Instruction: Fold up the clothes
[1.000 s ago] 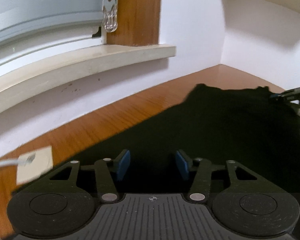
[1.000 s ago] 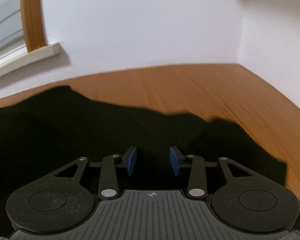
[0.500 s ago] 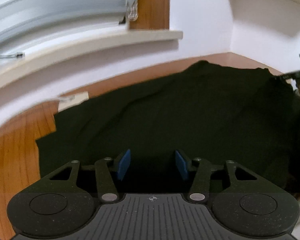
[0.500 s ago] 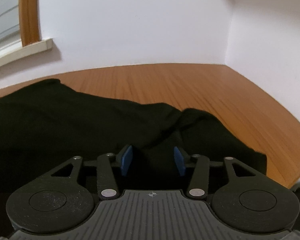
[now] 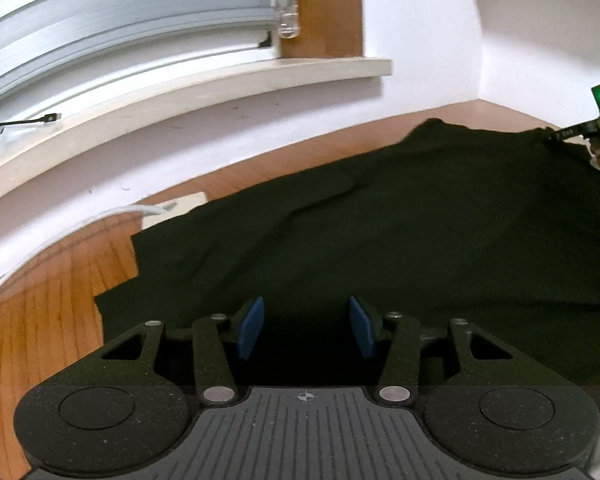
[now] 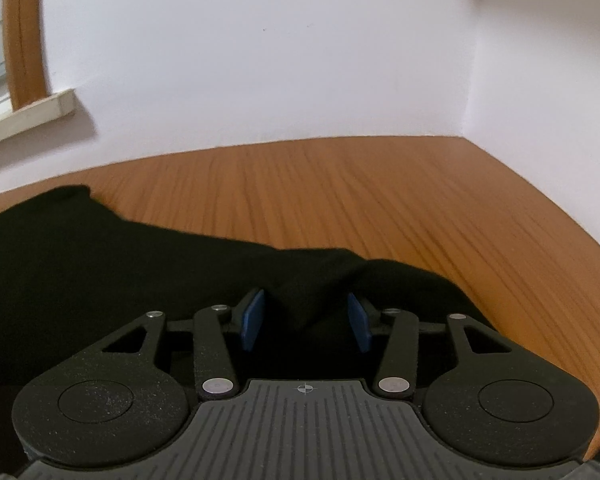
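A black garment (image 5: 420, 220) lies spread on the wooden table (image 6: 380, 200), with its left edge stepped and a crease running across it. My left gripper (image 5: 306, 326) hovers open over the garment's near left part, with only flat cloth below its blue pads. At the right edge of the left wrist view, part of my right gripper (image 5: 572, 132) shows over the garment's far corner. In the right wrist view the garment (image 6: 100, 260) ends in a rumpled edge. My right gripper (image 6: 306, 318) is open, and a raised fold of cloth sits between its pads without being pressed.
A cream window sill (image 5: 180, 92) runs along the white wall behind the table, with a clear blind pull (image 5: 286, 12) hanging above it. A white cable (image 5: 112, 212) leads to a pale plate (image 5: 176, 208) beside the garment's left edge. Walls close the table's far right corner.
The left gripper has swung across the garment, so its left edge and the bare wood beside it show. The right gripper's jaws have widened and moved up to the raised fold.
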Motion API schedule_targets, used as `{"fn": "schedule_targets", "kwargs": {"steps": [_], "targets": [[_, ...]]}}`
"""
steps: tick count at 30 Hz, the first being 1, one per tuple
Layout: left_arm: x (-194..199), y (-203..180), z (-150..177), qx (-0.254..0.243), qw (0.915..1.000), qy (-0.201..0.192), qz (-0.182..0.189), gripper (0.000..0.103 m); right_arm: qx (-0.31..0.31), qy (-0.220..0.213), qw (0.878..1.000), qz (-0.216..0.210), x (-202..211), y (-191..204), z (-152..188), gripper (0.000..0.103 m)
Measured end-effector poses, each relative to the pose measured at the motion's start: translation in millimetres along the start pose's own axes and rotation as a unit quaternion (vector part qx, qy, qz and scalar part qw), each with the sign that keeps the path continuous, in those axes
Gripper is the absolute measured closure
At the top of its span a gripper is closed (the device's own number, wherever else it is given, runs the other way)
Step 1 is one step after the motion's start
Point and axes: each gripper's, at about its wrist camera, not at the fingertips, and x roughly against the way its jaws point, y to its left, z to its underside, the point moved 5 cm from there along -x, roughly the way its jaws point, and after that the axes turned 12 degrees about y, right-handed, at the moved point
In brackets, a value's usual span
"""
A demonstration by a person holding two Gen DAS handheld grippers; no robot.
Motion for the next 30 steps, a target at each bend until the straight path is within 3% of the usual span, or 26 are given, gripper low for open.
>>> {"fn": "schedule_targets", "kwargs": {"steps": [14, 30], "targets": [[-27.7, 31.0, -37.6, 0.007, 0.9999, -0.003, -0.014, 0.050, 0.008, -0.014, 1.000, 0.011, -62.0, 24.5, -66.9, 0.058], [-70.8, 69.2, -81.0, 0.030, 0.9985, -0.007, -0.045, 0.050, 0.020, -0.019, 0.999, -0.017, -138.5, 29.6, -154.5, 0.057]]}}
